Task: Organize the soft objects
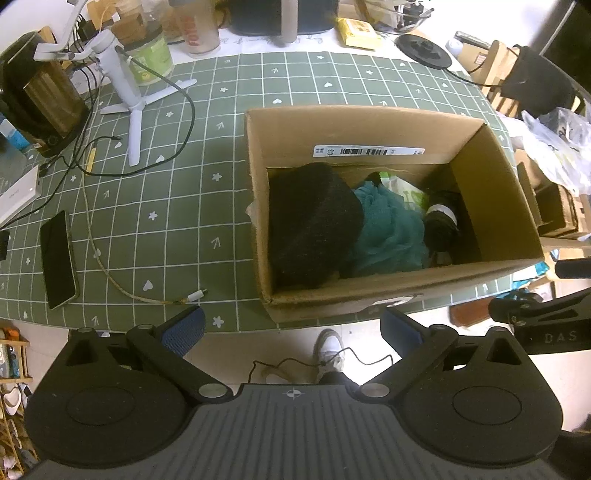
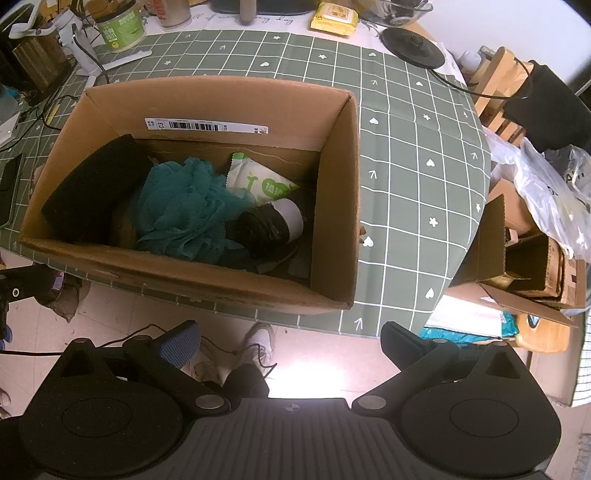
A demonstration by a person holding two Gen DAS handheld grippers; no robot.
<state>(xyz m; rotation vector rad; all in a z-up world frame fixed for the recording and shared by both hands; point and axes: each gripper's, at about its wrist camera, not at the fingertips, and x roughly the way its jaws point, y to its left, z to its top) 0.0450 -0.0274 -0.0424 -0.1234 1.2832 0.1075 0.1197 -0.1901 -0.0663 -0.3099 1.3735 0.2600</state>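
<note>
An open cardboard box [image 1: 491, 173] [image 2: 336, 206] stands on the green checked tablecloth. Inside lie a black foam block [image 1: 310, 225] [image 2: 88, 188], a teal mesh sponge [image 1: 391, 232] [image 2: 181, 206], a white-and-green wipes pack [image 1: 406, 190] [image 2: 258, 179] and a black roll with a white band [image 1: 441, 225] [image 2: 269, 225]. My left gripper [image 1: 291, 330] hangs open before the box's near wall, off the table edge, holding nothing. Just as empty and open, my right gripper [image 2: 290, 339] hovers over the floor short of the box.
Left of the box lie a phone [image 1: 57, 260], cables and a white tripod stand [image 1: 125, 92]. Jars, a yellow pack [image 2: 334, 16] and a black round base [image 2: 412, 46] line the far side. A smaller box [image 2: 517, 266] and plastic bags sit at the right. A person's shoe [image 1: 328, 349] is below.
</note>
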